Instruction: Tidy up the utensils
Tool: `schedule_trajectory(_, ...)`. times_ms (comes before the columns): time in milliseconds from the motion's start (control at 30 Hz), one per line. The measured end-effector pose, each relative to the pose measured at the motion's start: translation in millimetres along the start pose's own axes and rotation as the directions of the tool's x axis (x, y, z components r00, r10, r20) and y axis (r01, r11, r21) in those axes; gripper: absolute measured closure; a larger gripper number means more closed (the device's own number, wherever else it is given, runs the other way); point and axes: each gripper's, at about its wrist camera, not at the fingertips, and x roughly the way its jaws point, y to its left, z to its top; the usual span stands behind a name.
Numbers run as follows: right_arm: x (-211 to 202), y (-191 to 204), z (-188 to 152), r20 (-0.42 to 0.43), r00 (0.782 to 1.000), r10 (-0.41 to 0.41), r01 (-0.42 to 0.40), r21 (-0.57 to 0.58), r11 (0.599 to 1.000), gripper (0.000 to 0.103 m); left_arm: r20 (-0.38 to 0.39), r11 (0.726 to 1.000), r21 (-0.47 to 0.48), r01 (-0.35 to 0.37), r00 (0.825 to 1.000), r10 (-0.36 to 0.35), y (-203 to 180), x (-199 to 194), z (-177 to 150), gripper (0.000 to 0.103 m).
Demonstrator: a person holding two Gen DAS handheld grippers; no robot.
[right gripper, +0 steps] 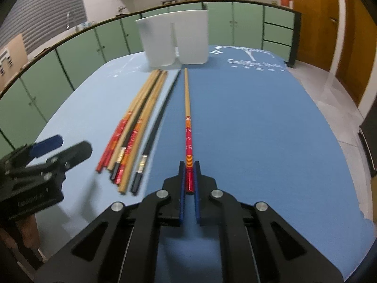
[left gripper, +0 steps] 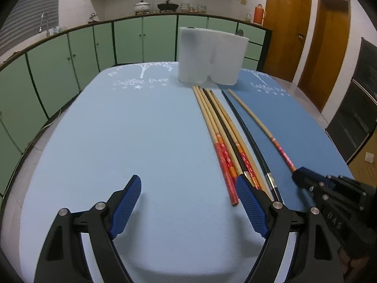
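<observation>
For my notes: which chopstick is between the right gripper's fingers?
The lone red-handled chopstick on the dark blue mat, in the right gripper, apart from the bundle.

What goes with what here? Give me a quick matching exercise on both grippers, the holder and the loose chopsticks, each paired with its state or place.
1. left gripper
2. right gripper
3. white holder
4. chopstick bundle

A. lying loose on the light blue mat
B. shut on the single red-handled chopstick
C. open, nothing between the pads
D. standing upright at the far end

Pairs: 1-C, 2-B, 3-D, 4-A
</observation>
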Motion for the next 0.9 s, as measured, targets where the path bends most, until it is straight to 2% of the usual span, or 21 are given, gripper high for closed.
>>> schedule_trajectory(367, 1, -13, -1, 0.003, 1.000, -0.022, 0.022, 0.055, 0.998, 0.098, -0.035, 1.000, -0.012, -0.016, 0.999, 0.015, 1, 10, -6, 0.023)
schedule_trajectory(533, 3, -17, 1, 0.005, 0.999, -0.034, 0.033, 0.067, 0.997, 0.098, -0.034, 0.999, -0.014, -0.044, 0.998, 0.044, 6, 14, -6, 0.033)
schedule_trajectory(667, 5, -18, 2, 0.005, 0.999, -0.038, 0.038, 0.067, 0.997, 0.098, -0.034, 0.997, -0.042, -0.066, 0.997, 0.065, 13, 13, -4, 0.034)
schedule_trajectory(900, 5, -19, 2, 0.004, 0.999, -0.038, 0.038, 0.059, 0.998, 0.097, -0.014, 0.999, -0.042, 0.031, 0.999, -0.032, 4, 0, -6, 0.034)
